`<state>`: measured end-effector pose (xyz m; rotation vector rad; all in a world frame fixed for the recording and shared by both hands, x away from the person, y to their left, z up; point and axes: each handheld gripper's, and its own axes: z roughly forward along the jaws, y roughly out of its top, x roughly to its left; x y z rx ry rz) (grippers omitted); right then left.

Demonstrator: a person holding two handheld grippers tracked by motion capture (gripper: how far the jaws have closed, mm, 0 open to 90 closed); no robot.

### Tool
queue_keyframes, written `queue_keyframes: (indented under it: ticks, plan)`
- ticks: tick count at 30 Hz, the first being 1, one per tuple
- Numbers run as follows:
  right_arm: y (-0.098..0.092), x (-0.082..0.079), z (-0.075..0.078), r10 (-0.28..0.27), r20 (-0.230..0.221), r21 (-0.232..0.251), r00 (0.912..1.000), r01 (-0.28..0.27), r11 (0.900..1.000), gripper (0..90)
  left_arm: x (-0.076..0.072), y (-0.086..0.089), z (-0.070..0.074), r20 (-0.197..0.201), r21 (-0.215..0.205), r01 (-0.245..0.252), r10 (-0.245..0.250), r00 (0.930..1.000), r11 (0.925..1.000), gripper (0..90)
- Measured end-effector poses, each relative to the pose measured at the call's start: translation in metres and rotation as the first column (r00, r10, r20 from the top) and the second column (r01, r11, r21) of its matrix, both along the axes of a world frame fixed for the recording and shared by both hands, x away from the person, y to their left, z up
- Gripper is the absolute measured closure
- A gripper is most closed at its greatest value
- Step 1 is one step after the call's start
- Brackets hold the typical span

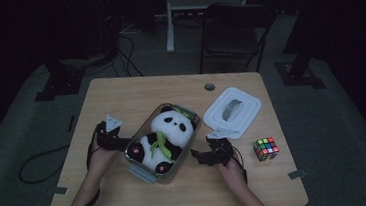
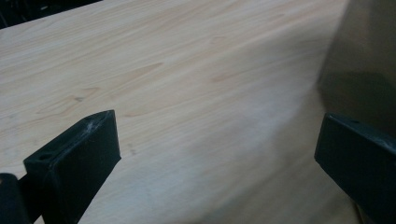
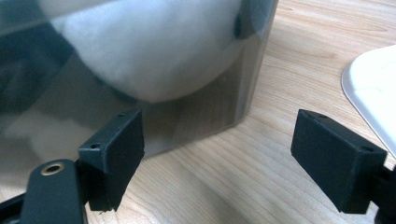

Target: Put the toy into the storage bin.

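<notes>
A clear plastic box (image 1: 145,171) sits mid-table with a black-and-white panda plush (image 1: 166,137) lying inside it. My left gripper (image 1: 124,142) is at the box's left side and stands open. In the left gripper view its jaws (image 2: 219,135) span bare wood, and the box wall (image 2: 364,56) rises beside the right jaw. My right gripper (image 1: 199,154) is open at the box's right side, low on the table. In the right gripper view it (image 3: 222,135) faces the box's corner (image 3: 243,93), with the plush's white fur (image 3: 154,46) showing through the wall.
The box's white lid (image 1: 232,111) lies flat to the right of the box, its edge also in the right gripper view (image 3: 373,88). A colour cube (image 1: 266,148) sits near the table's right edge. A dark chair (image 1: 234,28) stands beyond the wooden table (image 1: 135,94).
</notes>
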<state>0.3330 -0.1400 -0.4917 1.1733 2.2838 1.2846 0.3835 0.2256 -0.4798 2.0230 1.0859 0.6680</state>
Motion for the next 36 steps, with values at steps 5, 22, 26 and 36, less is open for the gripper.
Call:
queue_keyframes:
  ticks: [5,22,26,36]
  plan:
    - [-0.003,-0.001,0.002,-0.01,0.01,-0.002,0.9999,0.01,1.0,15.5,-0.011,-0.009,0.001,-0.011,0.029,0.017,-0.017,0.9998,0.9994,0.7]
    - [-0.027,0.0,0.002,-0.049,0.009,-0.023,0.9988,0.049,0.999,15.6,-0.036,-0.047,0.0,-0.027,0.032,0.085,-0.084,0.9961,0.9959,0.7]
    - [-0.03,0.0,0.001,-0.056,0.009,-0.031,0.9984,0.056,0.998,15.6,-0.038,-0.05,-0.001,-0.027,0.034,0.08,-0.079,0.9965,0.9962,0.7]
    - [-0.033,0.002,0.006,-0.059,0.021,-0.044,0.998,0.06,0.997,15.1,-0.041,-0.049,0.003,-0.038,0.019,0.098,-0.097,0.9945,0.995,0.7]
